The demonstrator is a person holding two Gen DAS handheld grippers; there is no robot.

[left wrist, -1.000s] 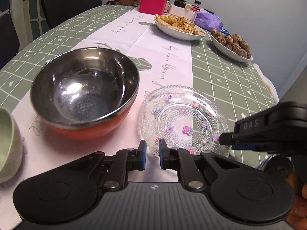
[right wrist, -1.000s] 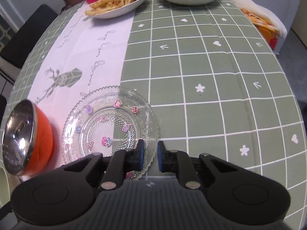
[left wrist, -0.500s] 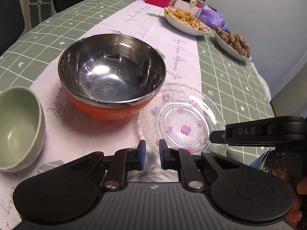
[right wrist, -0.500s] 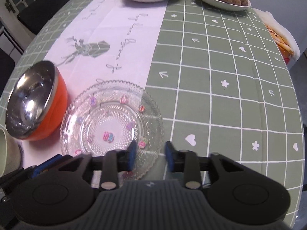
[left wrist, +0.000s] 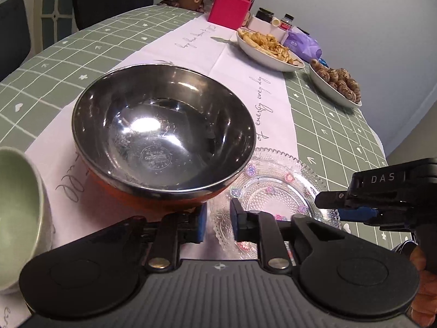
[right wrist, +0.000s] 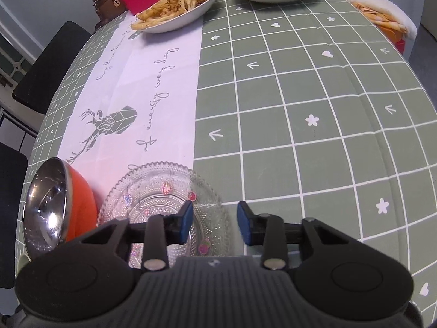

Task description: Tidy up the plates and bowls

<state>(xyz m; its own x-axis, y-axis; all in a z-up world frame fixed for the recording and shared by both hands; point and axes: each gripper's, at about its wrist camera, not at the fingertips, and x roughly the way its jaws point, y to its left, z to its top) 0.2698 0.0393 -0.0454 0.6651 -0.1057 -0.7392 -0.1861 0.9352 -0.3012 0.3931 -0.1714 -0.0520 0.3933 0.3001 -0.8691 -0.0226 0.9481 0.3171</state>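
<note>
- The right gripper [right wrist: 215,222] is held open over the near rim of the glass plate [right wrist: 164,207]; its jaws have just been closing, nothing gripped.
- The left gripper [left wrist: 217,222], narrowly parted and empty, is poised just before the steel bowl [left wrist: 164,128].
- Bowl and plate are set side by side on the tabletop [right wrist: 300,95].

- I see a table under a green grid-patterned tablecloth [right wrist: 300,104] with a white lettered runner [right wrist: 153,82].
- On it: orange steel-lined bowl [left wrist: 164,125], clear patterned glass plate [left wrist: 275,191], pale green ceramic bowl [left wrist: 16,213], two white dishes of food [left wrist: 267,52].
</note>
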